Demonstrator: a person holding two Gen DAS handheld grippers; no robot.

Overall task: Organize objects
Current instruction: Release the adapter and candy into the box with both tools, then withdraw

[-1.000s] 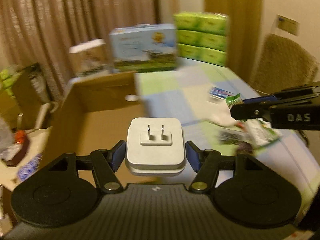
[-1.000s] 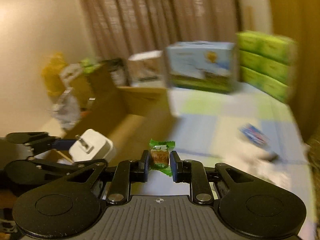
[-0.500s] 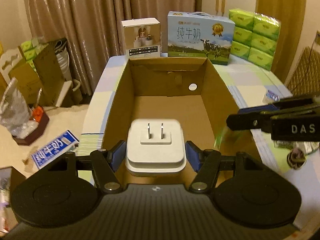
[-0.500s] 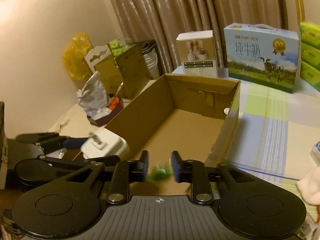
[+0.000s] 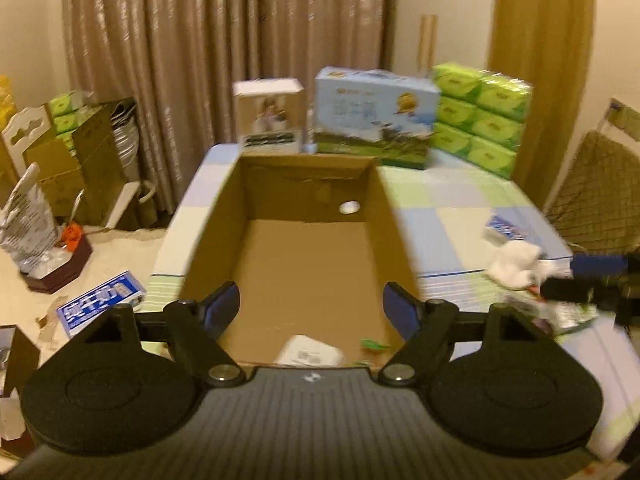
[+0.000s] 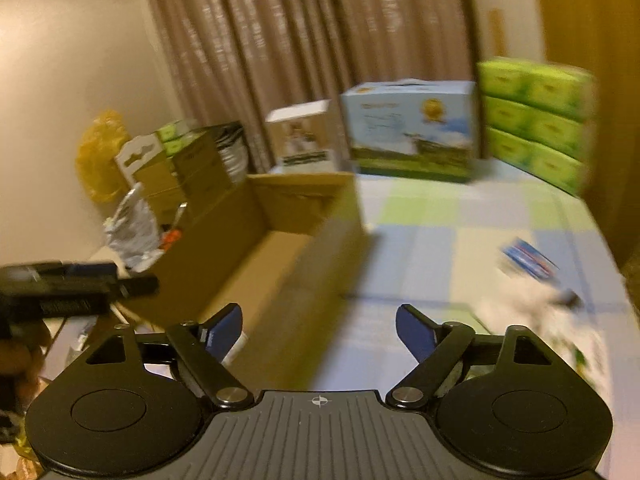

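Now both tongs, left tongs [image 5: 311, 308] and right tongs [image 6: 319, 326], gape empty; charger [image 5: 310, 351] and green snack [image 5: 374, 345] dropped into the near end of the cardboard box [image 5: 304, 256].

Right claw [image 6: 319, 330] gapes empty beside the cardboard box [image 6: 316, 256]

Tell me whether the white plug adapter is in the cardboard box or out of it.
In. The white plug adapter lies on the floor of the cardboard box at its near end, below the open, empty left claw.
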